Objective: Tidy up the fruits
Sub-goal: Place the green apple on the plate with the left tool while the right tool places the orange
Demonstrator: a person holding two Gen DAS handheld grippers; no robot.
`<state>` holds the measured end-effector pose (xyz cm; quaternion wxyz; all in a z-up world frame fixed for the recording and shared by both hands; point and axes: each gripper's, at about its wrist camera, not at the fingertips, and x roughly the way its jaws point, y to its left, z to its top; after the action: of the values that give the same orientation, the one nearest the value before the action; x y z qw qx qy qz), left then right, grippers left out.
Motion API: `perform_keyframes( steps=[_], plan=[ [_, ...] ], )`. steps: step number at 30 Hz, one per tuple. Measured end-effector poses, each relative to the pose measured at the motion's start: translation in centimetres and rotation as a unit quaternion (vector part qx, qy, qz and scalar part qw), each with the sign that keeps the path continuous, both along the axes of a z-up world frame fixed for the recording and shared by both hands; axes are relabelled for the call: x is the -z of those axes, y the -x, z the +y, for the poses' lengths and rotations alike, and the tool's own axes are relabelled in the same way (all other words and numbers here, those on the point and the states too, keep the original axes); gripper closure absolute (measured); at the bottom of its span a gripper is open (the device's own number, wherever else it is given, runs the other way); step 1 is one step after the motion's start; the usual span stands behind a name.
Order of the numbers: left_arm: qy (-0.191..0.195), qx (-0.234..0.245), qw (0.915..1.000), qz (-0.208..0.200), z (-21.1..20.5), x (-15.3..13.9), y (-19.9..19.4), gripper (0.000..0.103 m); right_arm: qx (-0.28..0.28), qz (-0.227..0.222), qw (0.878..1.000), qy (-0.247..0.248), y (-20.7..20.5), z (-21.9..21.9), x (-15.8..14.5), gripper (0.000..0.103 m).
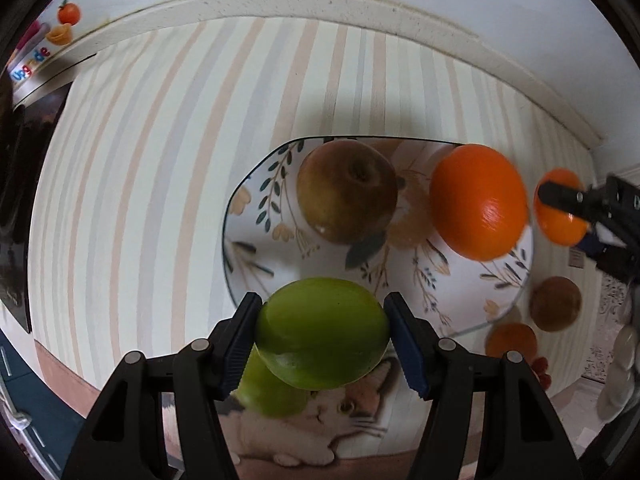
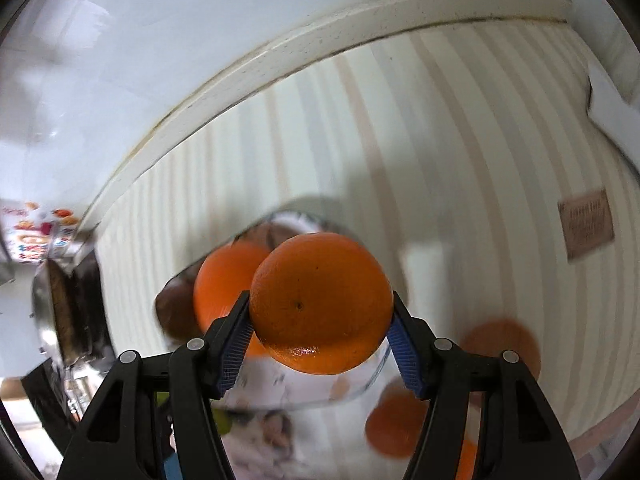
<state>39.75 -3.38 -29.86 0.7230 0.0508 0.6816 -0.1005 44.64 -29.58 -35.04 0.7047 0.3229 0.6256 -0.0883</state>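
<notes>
Left wrist: green apple (image 1: 322,332) clamped; right wrist: orange (image 2: 322,303) clamped.

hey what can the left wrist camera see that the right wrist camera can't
Only the left wrist view shows the green apple clamped in the left gripper, a second green fruit beneath it, and the printed cat on the striped cloth. Only the right wrist view shows the brown label and the clamped orange filling the right gripper. Both show the floral plate carrying a brown apple and a large orange, though the right view is blurred.
</notes>
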Motion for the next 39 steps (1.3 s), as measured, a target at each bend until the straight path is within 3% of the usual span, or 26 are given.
perform_keyframes(
  steps=[6, 18, 20, 22, 24, 28, 31, 39],
  plan=[
    [-0.02, 0.001, 0.9997, 0.011, -0.8, 1.9, -0.9, 0.042, -0.006, 0.025, 1.0, 0.014, -1.4, 0.3, 2.6, 0.037],
    [-0.026, -0.02, 0.9988, 0.036, -1.2, 4.1, -1.7, 0.042, -0.02, 0.029, 0.999, -0.006, -2.5, 0.4, 3.0, 0.034],
    [-0.022, -0.026, 0.9988, 0.034, -1.1, 3.9, -1.9, 0.037, -0.023, 0.028, 0.999, -0.009, -2.6, 0.7, 3.1, 0.027],
    [-0.011, -0.034, 0.9987, 0.035, -0.8, 3.5, -2.2, 0.024, -0.023, 0.026, 0.999, -0.014, -2.5, 0.7, 3.1, 0.024],
    [-0.004, -0.041, 0.9986, 0.035, -0.5, 3.1, -2.5, 0.02, -0.024, 0.026, 0.999, -0.018, -2.3, 0.8, 3.2, 0.023],
    [-0.003, -0.044, 0.9988, 0.023, 0.2, 1.8, -2.9, 0.02, -0.025, 0.021, 0.999, -0.016, -1.8, 0.8, 2.7, 0.023],
    [0.003, -0.046, 0.9988, 0.017, 0.4, 0.8, -2.8, 0.02, -0.038, 0.013, 0.999, -0.002, -1.3, 1.1, 1.6, 0.011],
    [0.002, -0.041, 0.999, -0.015, 1.3, -2.4, -0.1, 0.02, -0.102, -0.02, 0.993, 0.059, 2.3, 4.1, -2.3, 0.01]
  ],
)
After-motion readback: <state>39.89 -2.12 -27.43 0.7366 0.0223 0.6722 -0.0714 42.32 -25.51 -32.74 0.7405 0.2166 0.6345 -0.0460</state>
